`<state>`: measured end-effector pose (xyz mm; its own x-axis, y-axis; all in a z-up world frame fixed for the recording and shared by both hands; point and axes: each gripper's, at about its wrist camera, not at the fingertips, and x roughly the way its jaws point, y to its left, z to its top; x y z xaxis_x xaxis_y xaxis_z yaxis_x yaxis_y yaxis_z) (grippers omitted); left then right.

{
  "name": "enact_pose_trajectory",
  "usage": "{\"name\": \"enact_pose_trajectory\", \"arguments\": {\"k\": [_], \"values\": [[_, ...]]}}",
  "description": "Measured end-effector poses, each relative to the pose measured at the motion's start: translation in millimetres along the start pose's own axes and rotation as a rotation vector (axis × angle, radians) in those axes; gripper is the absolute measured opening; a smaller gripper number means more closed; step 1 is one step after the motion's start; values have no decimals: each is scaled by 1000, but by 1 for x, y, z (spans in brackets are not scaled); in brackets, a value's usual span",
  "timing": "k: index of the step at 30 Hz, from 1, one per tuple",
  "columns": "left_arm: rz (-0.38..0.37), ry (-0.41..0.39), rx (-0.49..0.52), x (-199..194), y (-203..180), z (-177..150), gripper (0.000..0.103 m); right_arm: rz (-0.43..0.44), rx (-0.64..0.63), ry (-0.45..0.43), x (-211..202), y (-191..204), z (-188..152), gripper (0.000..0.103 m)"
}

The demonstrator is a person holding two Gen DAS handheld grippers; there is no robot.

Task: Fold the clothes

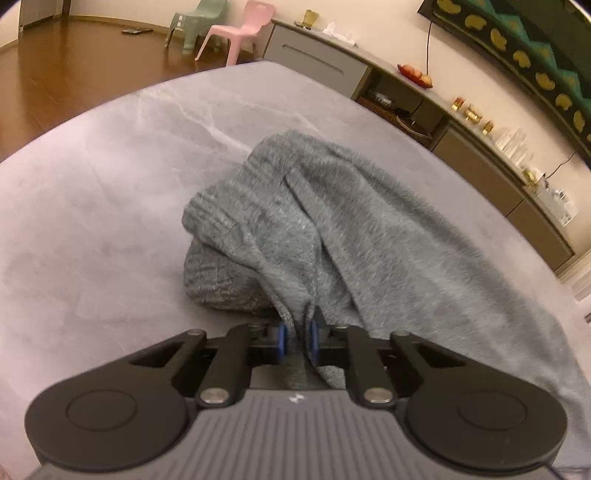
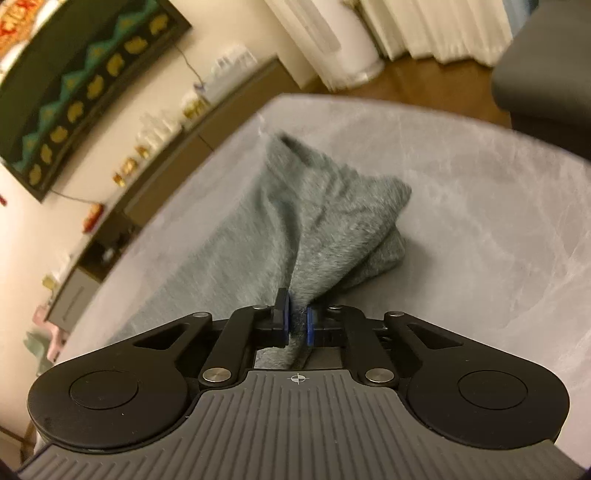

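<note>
A grey knitted garment [image 1: 332, 221] lies bunched on a pale marbled table [image 1: 110, 184]. In the left wrist view its ribbed end is rolled under at the left, and cloth runs down between the blue pads of my left gripper [image 1: 298, 341], which is shut on a pinch of it. The right wrist view shows the same grey garment [image 2: 317, 221] drawn up into a peak. My right gripper [image 2: 297, 323] is shut on a fold of the fabric there, with the blue pads pressing it from both sides.
A long low sideboard [image 1: 461, 122] with gold cups and glassware runs along the wall behind the table. A pink chair [image 1: 243, 33] and a green chair [image 1: 195, 22] stand on the wooden floor. A dark seat [image 2: 546, 74] sits beyond the table's far right edge.
</note>
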<state>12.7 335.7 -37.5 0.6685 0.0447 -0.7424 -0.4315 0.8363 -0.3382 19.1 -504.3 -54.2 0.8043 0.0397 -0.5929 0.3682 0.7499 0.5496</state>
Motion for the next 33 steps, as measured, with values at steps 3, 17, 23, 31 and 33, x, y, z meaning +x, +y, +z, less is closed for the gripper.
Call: {"name": "enact_pose_trajectory", "arguments": {"k": [3, 17, 23, 31, 33], "values": [[-44, -47, 7, -19, 0, -2, 9, 63, -11, -61, -23, 6, 6, 3], [-23, -35, 6, -15, 1, -4, 15, 44, 138, 26, -2, -27, -1, 54], [50, -33, 69, 5, -5, -13, 57, 44, 61, 31, 18, -10, -7, 31], [-100, -157, 13, -64, -6, -5, 8, 150, -3, -75, -37, 12, 2, 4], [-168, -219, -6, -101, -7, 0, 8, 169, -75, -126, -71, 25, 4, 4]]}}
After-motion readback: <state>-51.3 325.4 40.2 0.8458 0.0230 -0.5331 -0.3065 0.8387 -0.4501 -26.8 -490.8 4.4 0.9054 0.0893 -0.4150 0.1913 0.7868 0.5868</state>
